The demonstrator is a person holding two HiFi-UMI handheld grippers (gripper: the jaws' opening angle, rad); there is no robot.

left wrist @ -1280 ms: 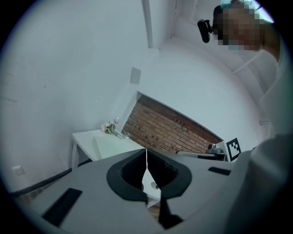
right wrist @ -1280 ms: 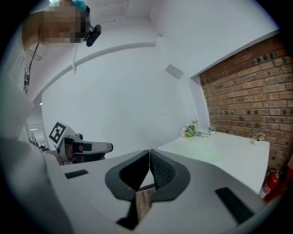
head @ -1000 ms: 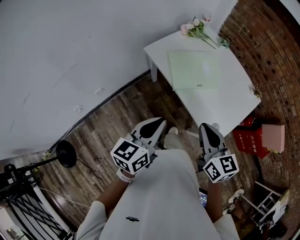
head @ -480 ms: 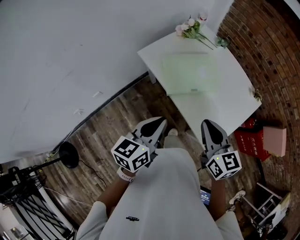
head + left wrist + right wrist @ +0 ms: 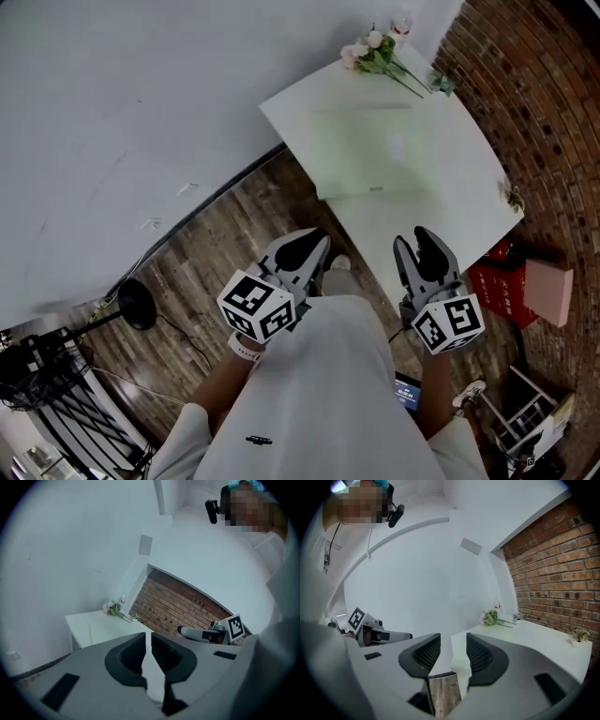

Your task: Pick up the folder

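A pale green folder [image 5: 373, 150] lies flat on the white table [image 5: 450, 225] ahead of me; it also shows in the left gripper view [image 5: 108, 626]. Both grippers are held in front of my body, short of the table's near edge and apart from the folder. My left gripper [image 5: 317, 241] is shut with nothing in it [image 5: 149, 637]. My right gripper [image 5: 418, 238] has its jaws opening, with a clear gap and nothing between them [image 5: 453, 640]. It hangs just over the table's near corner.
Flowers [image 5: 373, 52] lie at the table's far end, and a small sprig [image 5: 512, 197] sits at its right edge. A brick wall [image 5: 548, 94] runs on the right, with a red box [image 5: 502, 281] and a pink box [image 5: 547, 291] below. A round stand base [image 5: 136, 305] sits on the wood floor at left.
The table and folder have come closer and lower in the head view as both grippers moved toward them. The right gripper's jaws have parted; the left's stay closed.
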